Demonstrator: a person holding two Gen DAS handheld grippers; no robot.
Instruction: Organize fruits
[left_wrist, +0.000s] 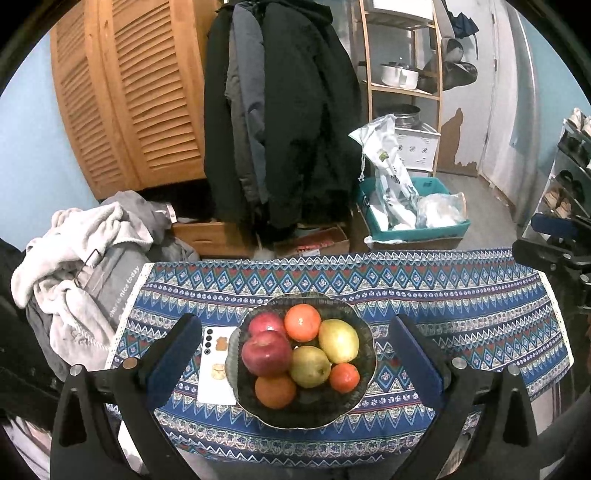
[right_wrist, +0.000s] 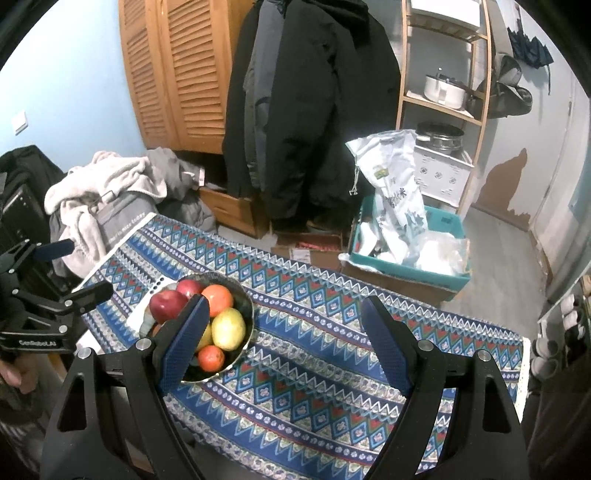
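Observation:
A dark bowl (left_wrist: 365, 356) stands on the patterned blue tablecloth (left_wrist: 461, 306). It holds two red apples (left_wrist: 266, 352), three oranges (left_wrist: 302, 322) and two yellow-green pears (left_wrist: 338, 340). My left gripper (left_wrist: 295, 334) is open and empty, its fingers (left_wrist: 175, 347) either side of the bowl, above it. In the right wrist view the bowl (right_wrist: 246, 301) is at the left, partly behind my left finger. My right gripper (right_wrist: 286, 325) is open and empty over the cloth (right_wrist: 314, 369), right of the bowl. The left gripper (right_wrist: 55, 273) shows at the far left edge.
A white phone (left_wrist: 218, 363) lies left of the bowl. A pile of grey and white clothes (left_wrist: 85, 266) sits at the table's left end. Behind the table are hanging coats (left_wrist: 280, 110), a wooden louvred cabinet (left_wrist: 129, 92), a teal crate with bags (left_wrist: 413, 210) and a shelf.

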